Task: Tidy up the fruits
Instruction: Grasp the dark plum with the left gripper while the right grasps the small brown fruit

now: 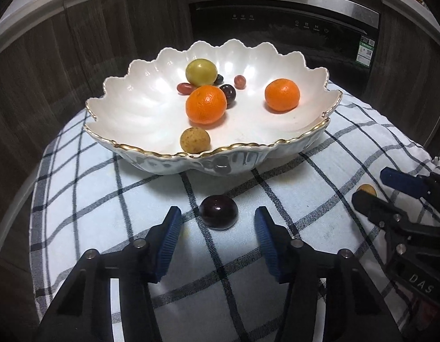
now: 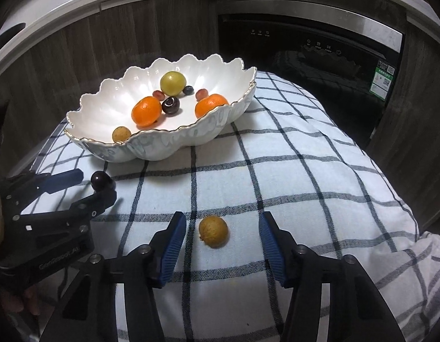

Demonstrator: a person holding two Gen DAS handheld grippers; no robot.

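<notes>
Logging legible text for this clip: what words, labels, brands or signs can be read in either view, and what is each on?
"DAS": white letters on the right gripper body, cut off at the frame edge.
Embossed brand on the left gripper body: too faint to read surely.
Green label on the oven door: has a QR code, text too small.
White icons with captions on the control panel: too small.
Nothing on the bowl or cloth.
</notes>
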